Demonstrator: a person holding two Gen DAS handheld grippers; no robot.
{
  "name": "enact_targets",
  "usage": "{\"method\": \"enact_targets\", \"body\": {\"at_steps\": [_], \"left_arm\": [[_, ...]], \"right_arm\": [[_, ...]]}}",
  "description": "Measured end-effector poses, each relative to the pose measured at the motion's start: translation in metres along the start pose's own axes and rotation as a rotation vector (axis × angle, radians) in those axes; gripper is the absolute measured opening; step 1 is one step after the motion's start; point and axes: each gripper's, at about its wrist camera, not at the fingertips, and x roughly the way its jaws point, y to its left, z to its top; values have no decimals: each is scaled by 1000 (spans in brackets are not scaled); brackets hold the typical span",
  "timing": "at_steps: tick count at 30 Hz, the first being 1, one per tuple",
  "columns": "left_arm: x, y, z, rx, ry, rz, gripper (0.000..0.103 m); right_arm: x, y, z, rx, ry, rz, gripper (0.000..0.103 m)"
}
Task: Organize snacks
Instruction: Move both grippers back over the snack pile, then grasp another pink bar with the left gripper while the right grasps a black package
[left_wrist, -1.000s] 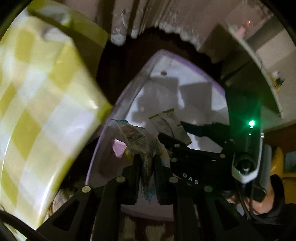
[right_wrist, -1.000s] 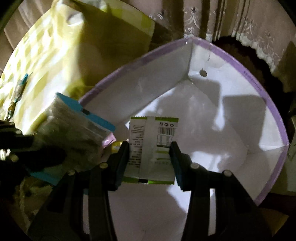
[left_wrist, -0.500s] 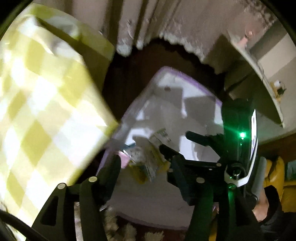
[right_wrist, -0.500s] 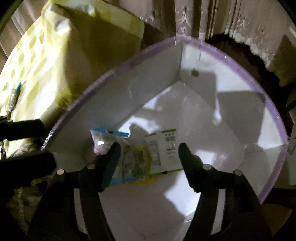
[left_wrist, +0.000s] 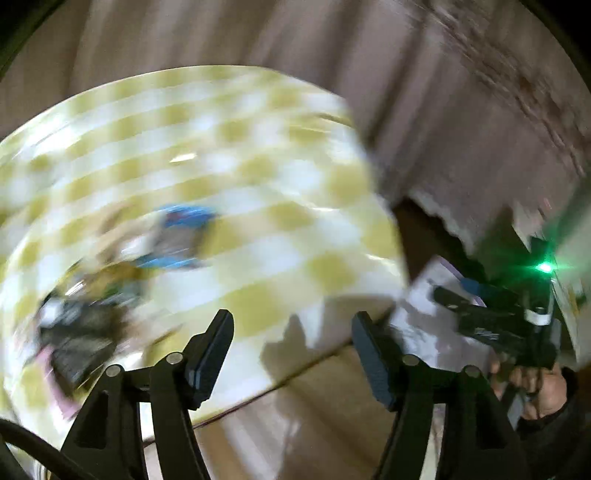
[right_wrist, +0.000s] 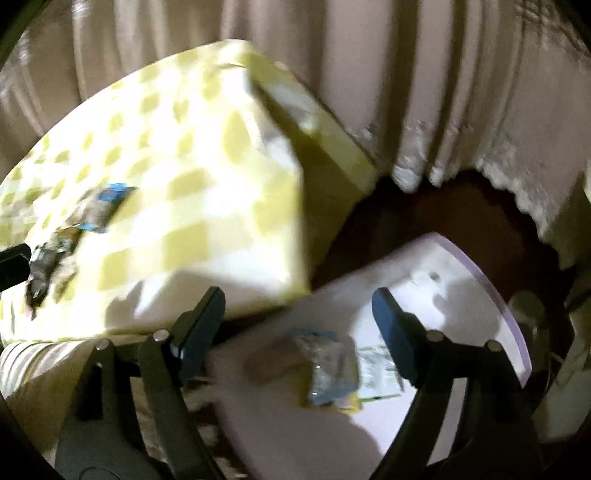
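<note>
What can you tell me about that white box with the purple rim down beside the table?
The white box with the purple rim is open-topped with straight walls, and looks like card or thin plastic. It sits lower than the table with the yellow checked cloth, close beside its corner. Inside lie a clear blue-edged snack packet overlapping a white and green packet. No gripper touches it.

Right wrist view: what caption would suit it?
Empty hand-held gripper opening above packets in white box.
</note>
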Motion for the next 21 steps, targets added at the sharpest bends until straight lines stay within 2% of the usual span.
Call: {"method": "enact_targets", "body": {"at_steps": [3,7,10,14,21], "left_arm": [[-20,57,-15,-124,-18,68,68],[-34,127,-42,-294,-14,125,68],[-37,169,-58,-408,2,144,68],[-33,203,-70,-490,16,140,67],[-10,228,-80,-549,65,121,67]], "right_arm": [[0,40,12,-86,-7,58,84],[3,89,25,-163,6,112,85],[2,137,26,-257,9,186,85],[8,198,26,-382,7,229,85],[26,281,24,-559,43,337,86]]}}
